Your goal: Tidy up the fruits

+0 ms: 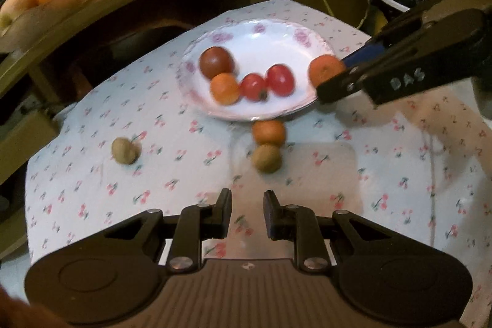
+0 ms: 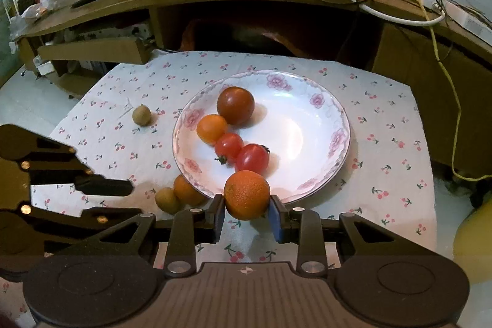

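Fingers of the left gripper (image 1: pixel 247 212) stand parted with nothing between them in the left wrist view, held level above the white tablecloth printed with small red cherries (image 1: pixel 172 174), on the near side of the white floral-rimmed plate (image 1: pixel 276 33). On that plate lie a dark brownish-red round fruit (image 1: pixel 216 62), a small orange citrus (image 1: pixel 224 88) touching it, and two red cherry tomatoes (image 1: pixel 252 87) (image 1: pixel 279 80) in a row. Just off the plate's near rim sits another small orange (image 1: pixel 268 132), with a brownish-green round fruit (image 1: pixel 266 158) touching it on its near side. A second brownish-green fruit (image 1: pixel 124 150) lies well apart, left of the plate. The right gripper (image 1: pixel 333 74) reaches in from the right, angled down to the plate's right rim, its jaws closed around a pebbled orange citrus (image 1: pixel 325 69).

Seen from the right wrist, the right gripper (image 2: pixel 247 215) holds that pebbled orange (image 2: pixel 247 194) pinched between its blue-padded fingers (image 2: pixel 274 222), over the plate's (image 2: pixel 307 119) near rim. The dark fruit (image 2: pixel 235 105), small orange (image 2: pixel 212 128) and tomatoes (image 2: pixel 228 146) (image 2: pixel 252 158) form a line on the plate's left half. Left of the plate's near edge, the orange (image 2: pixel 187 190) and brownish-green fruit (image 2: pixel 167 200) touch. The left gripper (image 2: pixel 104 195) enters low from the left, its jaws apart and holding nothing.
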Demonstrator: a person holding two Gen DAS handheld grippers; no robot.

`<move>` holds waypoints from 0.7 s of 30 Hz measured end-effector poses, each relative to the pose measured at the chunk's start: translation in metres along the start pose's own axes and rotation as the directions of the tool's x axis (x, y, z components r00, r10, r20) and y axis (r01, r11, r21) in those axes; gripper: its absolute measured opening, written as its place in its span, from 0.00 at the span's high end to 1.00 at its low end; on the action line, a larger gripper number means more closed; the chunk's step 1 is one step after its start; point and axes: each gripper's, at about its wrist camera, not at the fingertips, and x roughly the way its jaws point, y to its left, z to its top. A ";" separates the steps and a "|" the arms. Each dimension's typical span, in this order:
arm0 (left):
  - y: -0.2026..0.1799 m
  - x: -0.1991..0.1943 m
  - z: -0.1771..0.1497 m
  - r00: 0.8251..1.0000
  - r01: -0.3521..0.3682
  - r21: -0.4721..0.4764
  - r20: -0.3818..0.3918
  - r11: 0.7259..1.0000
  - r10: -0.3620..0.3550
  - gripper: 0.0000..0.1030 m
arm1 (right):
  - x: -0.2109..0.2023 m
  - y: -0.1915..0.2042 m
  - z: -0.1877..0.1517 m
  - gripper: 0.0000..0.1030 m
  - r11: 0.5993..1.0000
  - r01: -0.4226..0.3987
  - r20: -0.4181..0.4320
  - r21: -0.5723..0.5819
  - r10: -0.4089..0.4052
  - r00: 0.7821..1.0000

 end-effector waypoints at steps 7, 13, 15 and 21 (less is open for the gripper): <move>0.065 -0.006 0.010 0.987 -0.136 -0.147 0.067 0.980 0.147 0.72 | 0.002 0.002 0.003 0.69 1.000 -0.007 0.004 0.012 0.007 1.000; 0.099 0.027 0.005 0.972 -0.227 -0.250 0.001 0.941 0.235 0.72 | 0.006 0.005 0.006 0.69 1.000 -0.013 0.002 0.016 0.013 1.000; 0.099 0.036 0.000 0.970 -0.240 -0.231 -0.014 0.943 0.243 0.71 | 0.008 0.005 0.007 0.69 1.000 -0.009 0.001 0.012 0.009 1.000; 0.110 0.039 -0.002 0.971 -0.226 -0.289 0.010 0.930 0.239 0.71 | 0.010 0.006 0.008 0.69 1.000 -0.009 0.000 0.013 0.009 1.000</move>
